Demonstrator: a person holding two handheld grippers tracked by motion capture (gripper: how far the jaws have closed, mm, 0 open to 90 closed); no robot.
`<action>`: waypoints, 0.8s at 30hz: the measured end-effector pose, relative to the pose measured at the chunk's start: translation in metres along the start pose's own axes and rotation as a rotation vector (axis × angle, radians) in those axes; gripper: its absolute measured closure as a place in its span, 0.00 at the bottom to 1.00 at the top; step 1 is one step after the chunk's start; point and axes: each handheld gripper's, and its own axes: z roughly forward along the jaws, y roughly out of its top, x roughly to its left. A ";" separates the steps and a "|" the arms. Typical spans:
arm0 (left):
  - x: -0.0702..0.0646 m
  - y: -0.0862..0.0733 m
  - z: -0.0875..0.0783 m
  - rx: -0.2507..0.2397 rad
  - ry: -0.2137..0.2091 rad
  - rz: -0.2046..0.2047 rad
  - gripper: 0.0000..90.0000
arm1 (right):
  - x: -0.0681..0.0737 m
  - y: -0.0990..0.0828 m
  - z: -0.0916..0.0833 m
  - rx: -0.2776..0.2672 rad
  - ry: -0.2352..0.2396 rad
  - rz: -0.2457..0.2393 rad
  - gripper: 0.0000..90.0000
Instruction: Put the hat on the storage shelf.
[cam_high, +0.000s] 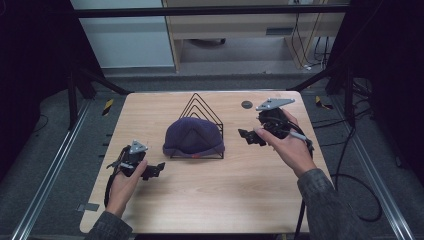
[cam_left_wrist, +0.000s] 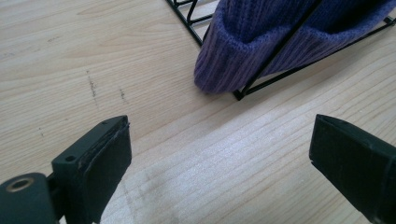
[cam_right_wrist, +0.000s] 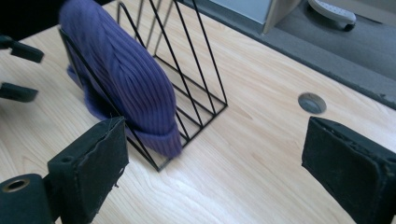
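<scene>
On the pale wooden counter (cam_high: 210, 185), a purple ribbed knit beanie (cam_high: 193, 136) sits draped over a black triangular wire rack (cam_high: 204, 107), with both tongs standing off from it, empty.

The left tongs (cam_high: 156, 170) rest low near the counter's front left, hand lying almost flat, jaws spread wide with nothing between them and pointing toward the hat's cuff. The right tongs (cam_high: 248, 136) are held higher on the hat's other side, wrist cocked, jaws just as wide and bare. To my eye the hat looks seated on the rack, so the sound move is to draw both hands back level, keeping the jaws clear of the thin wires and soft knit so nothing snags or tips.
</scene>
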 end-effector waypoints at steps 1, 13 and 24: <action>0.000 -0.001 0.000 0.003 0.001 0.000 0.06 | -0.001 -0.004 -0.001 -0.002 -0.004 0.006 0.09; 0.000 -0.003 0.003 0.020 0.001 0.008 0.06 | -0.022 -0.048 -0.008 0.014 -0.041 0.047 0.13; 0.002 -0.007 0.006 0.041 0.016 -0.004 0.06 | -0.036 -0.093 0.000 0.036 -0.126 0.087 0.15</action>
